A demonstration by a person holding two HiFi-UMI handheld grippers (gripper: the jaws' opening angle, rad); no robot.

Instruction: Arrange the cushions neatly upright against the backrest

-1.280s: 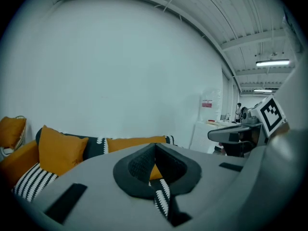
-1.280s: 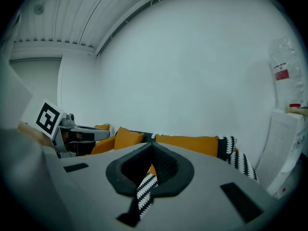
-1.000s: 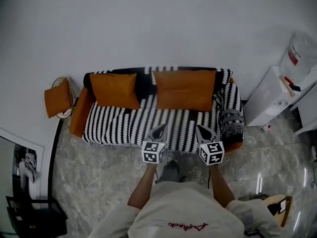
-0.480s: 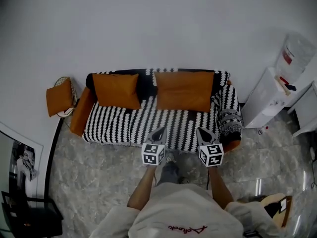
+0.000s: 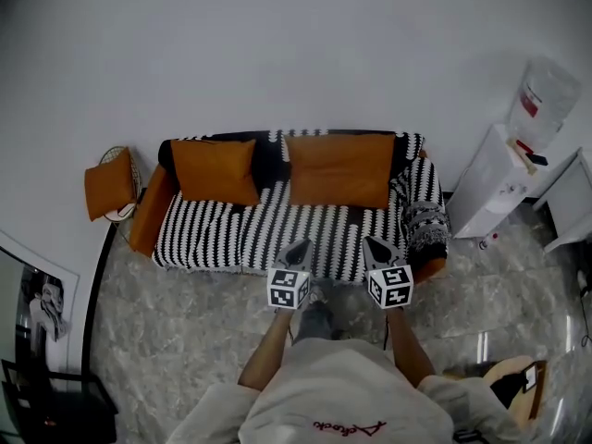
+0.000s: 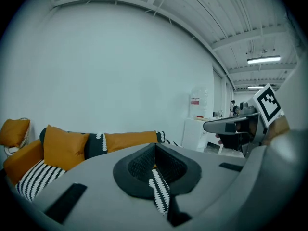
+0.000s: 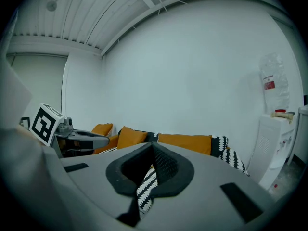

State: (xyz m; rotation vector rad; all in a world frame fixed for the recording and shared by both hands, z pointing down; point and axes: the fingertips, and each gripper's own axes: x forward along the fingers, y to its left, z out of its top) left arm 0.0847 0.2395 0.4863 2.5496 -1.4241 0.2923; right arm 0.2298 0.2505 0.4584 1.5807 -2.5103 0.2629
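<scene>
With the left gripper (image 5: 301, 244) and right gripper (image 5: 370, 244) closed on nothing before the sofa (image 5: 277, 234), its square cushion (image 5: 215, 170) and long cushion (image 5: 340, 169) leaning on the backrest (image 5: 272, 148), I reckoned the stray cushion (image 5: 108, 183) beside it wanted a firm edge pinch.

Overhead, ceiling strip lights (image 6: 263, 59) lit the room evenly and softly, leaving pale glare streaks on the polished floor (image 5: 482, 344). Every view bowed at its dark corners, and the gripper views ran bluish.
</scene>
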